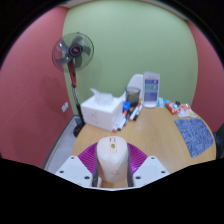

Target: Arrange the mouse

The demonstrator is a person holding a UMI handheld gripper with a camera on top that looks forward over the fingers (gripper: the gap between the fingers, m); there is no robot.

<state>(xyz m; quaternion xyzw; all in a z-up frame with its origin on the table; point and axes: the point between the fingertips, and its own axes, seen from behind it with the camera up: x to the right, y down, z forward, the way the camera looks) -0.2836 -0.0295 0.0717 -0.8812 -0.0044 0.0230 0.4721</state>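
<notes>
A white computer mouse with a small scroll wheel sits between my gripper's two fingers. The magenta pads press against both of its sides. The gripper is shut on the mouse and holds it above the near end of the wooden table. The mouse points away from me along the fingers. Its underside is hidden.
A white box stands at the table's far left, with a cup of pens and a white-and-blue container behind it. A blue patterned cloth lies at the right. A standing fan is by the wall.
</notes>
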